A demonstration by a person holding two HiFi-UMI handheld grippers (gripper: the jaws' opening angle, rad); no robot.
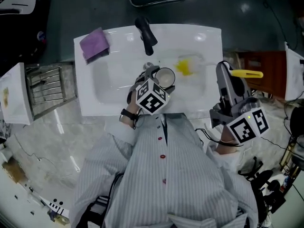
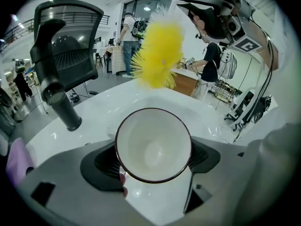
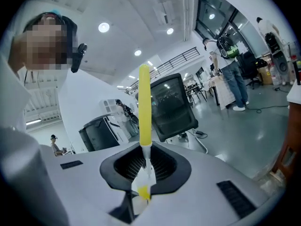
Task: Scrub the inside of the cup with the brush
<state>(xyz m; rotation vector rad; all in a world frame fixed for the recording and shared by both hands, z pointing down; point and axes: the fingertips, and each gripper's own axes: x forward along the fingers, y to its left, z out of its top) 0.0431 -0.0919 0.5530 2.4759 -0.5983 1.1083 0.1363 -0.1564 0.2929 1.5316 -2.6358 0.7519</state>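
Currently, the left gripper [image 2: 153, 149] jaws are closed on the cup [image 2: 151, 138]. It is gripped across its sides with the mouth turned to the camera and nothing inside. The right gripper [image 3: 143, 175] jaws are shut on the thin white stem of the brush [image 3: 144, 105], which is held crosswise with the yellow handle projecting beyond. The bristles [image 2: 159, 51] are noted just past the cup rim, not inside. The cup is held over the sink [image 1: 118, 42].

Risks, as judged: with so thin a stem pinched, the brush may be pivoted once the bristles are pressed. The rim may be caught by the wide bristle head and the smooth cup levered out.

The bristle-to-rim relation is given only by the left gripper view. In the right gripper view only the stem grip is confirmed.
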